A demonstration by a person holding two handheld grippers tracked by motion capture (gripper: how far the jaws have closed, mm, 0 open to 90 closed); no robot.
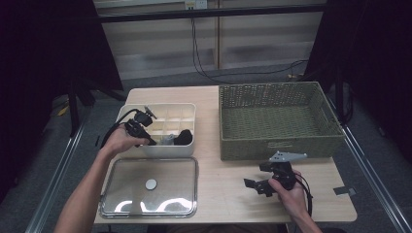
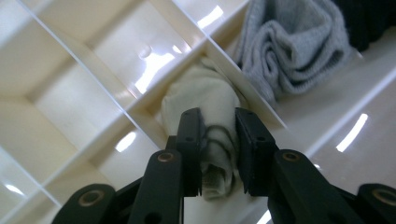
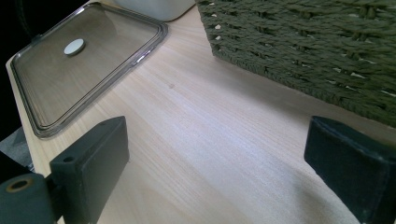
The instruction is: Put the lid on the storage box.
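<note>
The left gripper (image 2: 218,154) is clamped on a rolled cream sock (image 2: 205,100) that sits in a compartment of the white divided box (image 1: 187,109), its jaws pressing the roll from both sides. In the left gripper view the roll's long axis runs away from the jaws, toward a divider wall, with a grey sock (image 2: 292,51) in the next compartment. The right gripper (image 1: 266,184) hovers over the table (image 1: 228,179) with jaws wide apart, near the green wicker basket (image 1: 277,145) and the clear lid (image 1: 150,187).

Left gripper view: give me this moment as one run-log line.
left gripper: jaws shut on cream sock in divided box | right gripper: jaws open above table | grey sock: next compartment | basket: nothing inside
</note>
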